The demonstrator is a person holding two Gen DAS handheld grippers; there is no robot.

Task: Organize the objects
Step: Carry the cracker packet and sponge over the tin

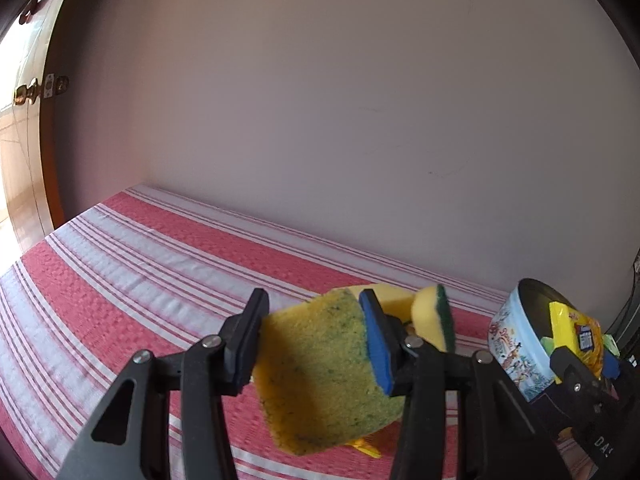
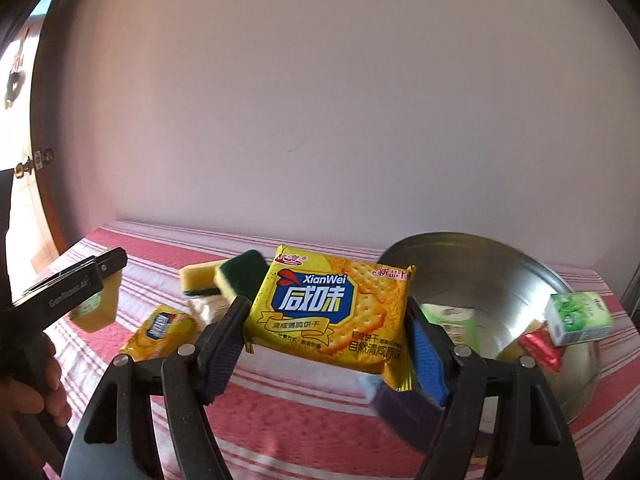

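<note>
To my left the striped bed lies bare up to the wall. Ahead, sponges and a packet crowd the middle; the tin blocks my right.

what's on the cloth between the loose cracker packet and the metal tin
Only the cracker packet held by the right tool crosses the gap; right wrist view.

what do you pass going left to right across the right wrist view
left gripper with its sponge → small cracker packet on the cloth → cracker packet in the right gripper → metal tin → green box
</note>
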